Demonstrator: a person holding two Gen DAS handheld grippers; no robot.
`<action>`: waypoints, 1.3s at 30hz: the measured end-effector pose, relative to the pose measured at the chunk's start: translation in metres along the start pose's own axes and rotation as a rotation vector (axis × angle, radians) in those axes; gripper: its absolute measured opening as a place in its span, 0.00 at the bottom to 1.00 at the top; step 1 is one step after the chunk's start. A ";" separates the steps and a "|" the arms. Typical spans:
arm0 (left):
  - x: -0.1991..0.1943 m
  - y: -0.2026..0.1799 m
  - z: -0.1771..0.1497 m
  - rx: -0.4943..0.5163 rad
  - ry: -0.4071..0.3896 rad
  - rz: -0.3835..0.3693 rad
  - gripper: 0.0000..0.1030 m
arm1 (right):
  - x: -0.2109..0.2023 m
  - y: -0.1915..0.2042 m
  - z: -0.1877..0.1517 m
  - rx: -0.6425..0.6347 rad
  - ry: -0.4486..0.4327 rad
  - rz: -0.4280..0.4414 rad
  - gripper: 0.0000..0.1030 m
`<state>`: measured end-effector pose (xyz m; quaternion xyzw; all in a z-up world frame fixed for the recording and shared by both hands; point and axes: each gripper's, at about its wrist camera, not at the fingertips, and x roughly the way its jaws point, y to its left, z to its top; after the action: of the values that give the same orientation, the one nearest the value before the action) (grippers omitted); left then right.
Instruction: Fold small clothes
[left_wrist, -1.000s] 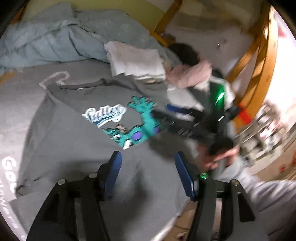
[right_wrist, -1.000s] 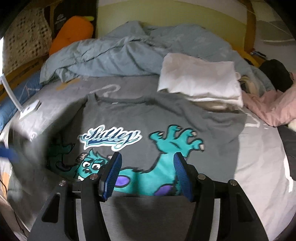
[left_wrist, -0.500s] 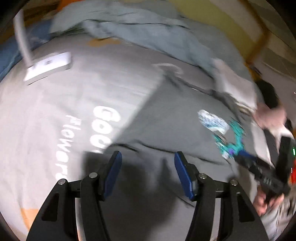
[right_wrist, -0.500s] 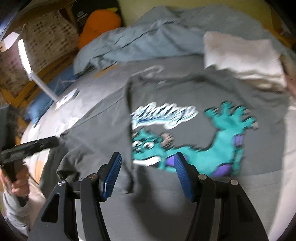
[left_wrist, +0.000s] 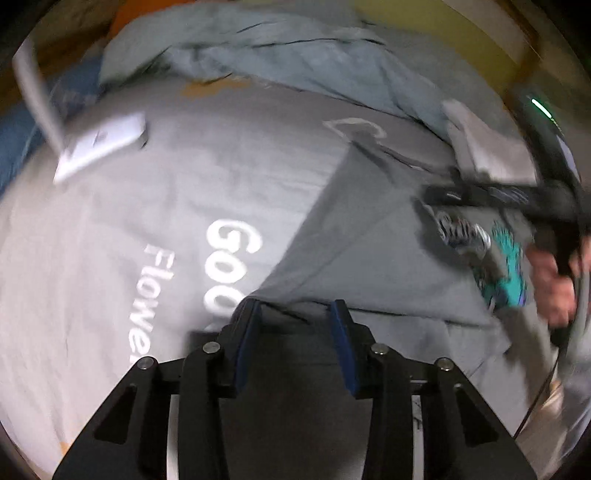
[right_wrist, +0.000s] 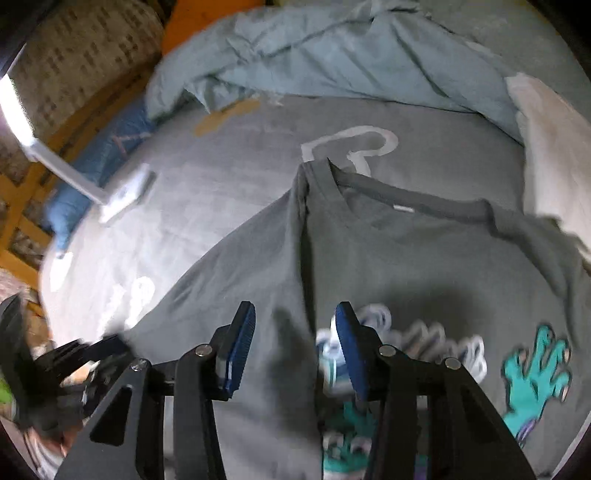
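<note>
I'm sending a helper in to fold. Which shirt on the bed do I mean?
On the grey bedsheet, below the rumpled pale-blue duvet, lies a grey T-shirt. Unlike the plain white folded pile beside it, it carries a teal monster print.

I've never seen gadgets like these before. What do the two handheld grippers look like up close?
Both match: the left gripper and right gripper have black, angular plastic arms joined by silver rivets, ending in jaws lined with flat blue pads. In the left view, the right one shows a black handle, a green light and a thin dark cable.
</note>
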<state>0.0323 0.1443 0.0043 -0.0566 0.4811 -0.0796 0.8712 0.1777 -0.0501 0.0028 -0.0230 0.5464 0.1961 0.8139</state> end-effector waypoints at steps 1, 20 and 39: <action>0.000 -0.004 0.000 0.032 -0.009 0.006 0.36 | 0.009 0.005 0.001 -0.026 0.032 0.010 0.22; -0.001 0.055 0.018 -0.169 -0.029 0.025 0.05 | 0.035 0.099 0.119 -0.086 -0.123 0.117 0.00; 0.004 0.069 0.035 -0.166 -0.020 -0.142 0.44 | 0.007 0.067 0.100 0.011 -0.215 0.073 0.52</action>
<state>0.0697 0.2123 0.0069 -0.1632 0.4719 -0.1003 0.8606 0.2456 0.0391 0.0483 0.0225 0.4574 0.2242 0.8603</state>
